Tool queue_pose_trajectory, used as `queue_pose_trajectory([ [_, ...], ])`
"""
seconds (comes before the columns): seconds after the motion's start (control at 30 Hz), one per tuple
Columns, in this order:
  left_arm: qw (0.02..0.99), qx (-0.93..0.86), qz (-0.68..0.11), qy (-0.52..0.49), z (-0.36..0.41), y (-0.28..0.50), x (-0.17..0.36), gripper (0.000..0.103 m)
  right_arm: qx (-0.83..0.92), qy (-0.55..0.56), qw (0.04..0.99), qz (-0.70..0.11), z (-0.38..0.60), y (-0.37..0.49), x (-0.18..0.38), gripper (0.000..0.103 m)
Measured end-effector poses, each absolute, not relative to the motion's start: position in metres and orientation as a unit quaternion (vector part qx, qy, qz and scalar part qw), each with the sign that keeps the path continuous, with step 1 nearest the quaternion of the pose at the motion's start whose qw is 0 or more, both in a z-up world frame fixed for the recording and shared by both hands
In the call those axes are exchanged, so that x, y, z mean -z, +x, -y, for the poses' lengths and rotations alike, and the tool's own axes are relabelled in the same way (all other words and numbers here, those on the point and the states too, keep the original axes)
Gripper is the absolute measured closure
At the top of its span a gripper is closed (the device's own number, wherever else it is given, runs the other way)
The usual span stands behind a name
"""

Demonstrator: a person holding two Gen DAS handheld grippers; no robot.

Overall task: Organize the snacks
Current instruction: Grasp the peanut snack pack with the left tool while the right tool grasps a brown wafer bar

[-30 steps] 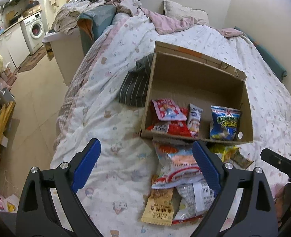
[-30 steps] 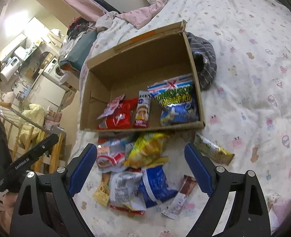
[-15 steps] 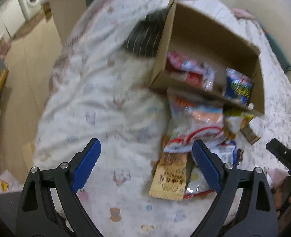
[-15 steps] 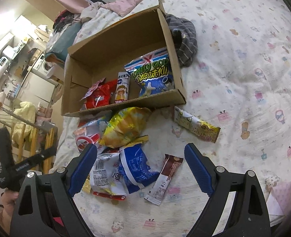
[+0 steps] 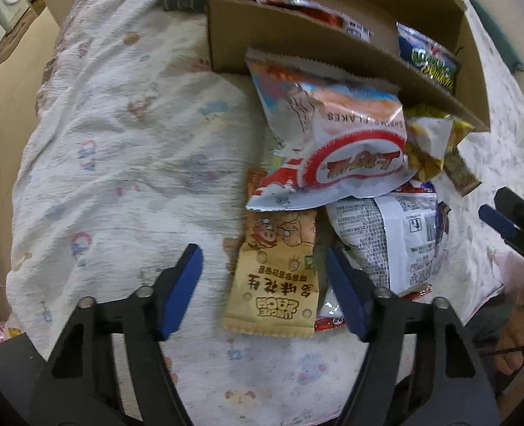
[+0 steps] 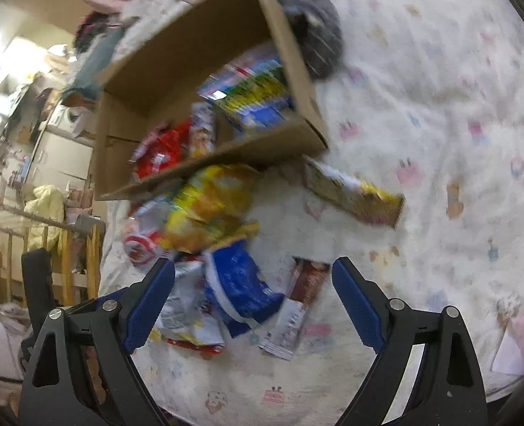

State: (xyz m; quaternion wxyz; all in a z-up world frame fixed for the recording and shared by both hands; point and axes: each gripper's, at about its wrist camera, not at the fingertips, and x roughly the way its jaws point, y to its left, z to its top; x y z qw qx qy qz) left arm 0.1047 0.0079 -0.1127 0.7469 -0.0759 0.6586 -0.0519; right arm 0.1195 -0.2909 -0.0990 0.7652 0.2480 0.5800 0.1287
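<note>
Spread across everything, a printed bedspread (image 5: 119, 163), soft and rumpled, likely to give under any downward press. Sat at the far side on it, an open cardboard box (image 5: 297, 41) already holding a few packets, its near wall touched by the top of the loose pile. Lay heaped just in front of that wall, the snacks still to be sorted: a big white-and-red shrimp flakes bag (image 5: 336, 142) on top, a yellow bag (image 6: 208, 206) to its right, a white bag (image 5: 386, 238) nearer, a blue bag (image 6: 240, 284) beside that, and a slim brown bar (image 6: 308, 280) at the pile's right edge.

Pointed steeply down over the tan packet (image 5: 276, 284), the left gripper (image 5: 263, 284), jaws closing with the packet between them, pads not yet pressing. Risked here: catching the white bag's edge under the right pad, since that bag lay touching the packet, or dragging the shrimp flakes bag, which overlapped the packet's far end. Risked too: pinching bedspread along with the wrapper.

Hung released and wide over the blue bag and brown bar, the right gripper (image 6: 253, 284), holding nothing. Blurred view there, so exact aim unclear.
</note>
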Motion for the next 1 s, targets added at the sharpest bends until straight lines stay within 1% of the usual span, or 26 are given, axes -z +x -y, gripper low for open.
queue_pose_trajectory([
  [0.07,0.743,0.05,-0.664,-0.072,-0.003,0.108,0.118,0.041,-0.123,0.262,0.751,-0.594,0.297,0.121,0.11,0.011],
  [0.13,0.738,0.05,-0.67,-0.068,0.001,0.11,0.123,0.044,-0.114,0.267,0.736,-0.611,0.3,0.12,0.123,0.015],
  [0.17,0.735,0.05,-0.673,-0.065,0.003,0.111,0.126,0.049,-0.114,0.269,0.73,-0.618,0.301,0.12,0.127,0.024],
  [0.2,0.732,0.049,-0.677,-0.061,0.005,0.112,0.129,0.054,-0.114,0.272,0.722,-0.626,0.301,0.119,0.133,0.029],
  [0.23,0.73,0.048,-0.679,-0.059,0.005,0.112,0.131,0.056,-0.114,0.272,0.718,-0.631,0.3,0.119,0.136,0.032],
  [0.27,0.729,0.046,-0.681,-0.056,0.006,0.112,0.133,0.056,-0.115,0.265,0.715,-0.637,0.299,0.118,0.14,0.039],
  [0.3,0.729,0.045,-0.681,-0.055,0.006,0.112,0.133,0.057,-0.115,0.256,0.714,-0.642,0.296,0.118,0.143,0.042],
  [0.43,0.735,0.041,-0.676,-0.033,0.015,0.111,0.133,0.062,-0.115,0.225,0.713,-0.654,0.286,0.118,0.151,0.051],
  [0.5,0.737,0.038,-0.674,-0.029,0.018,0.112,0.133,0.066,-0.112,0.219,0.715,-0.655,0.286,0.117,0.152,0.07],
  [0.57,0.736,0.036,-0.675,-0.031,0.022,0.111,0.132,0.067,-0.111,0.211,0.716,-0.656,0.285,0.117,0.154,0.078],
  [0.63,0.736,0.034,-0.675,-0.032,0.015,0.11,0.128,0.068,-0.108,0.202,0.722,-0.653,0.285,0.116,0.154,0.081],
  [0.8,0.739,0.028,-0.673,-0.032,0.011,0.105,0.124,0.069,-0.107,0.197,0.738,-0.636,0.284,0.114,0.141,0.084],
  [1.0,0.743,0.017,-0.668,-0.039,0.005,0.087,0.116,0.069,-0.11,0.216,0.761,-0.602,0.3,0.11,0.116,0.084],
])
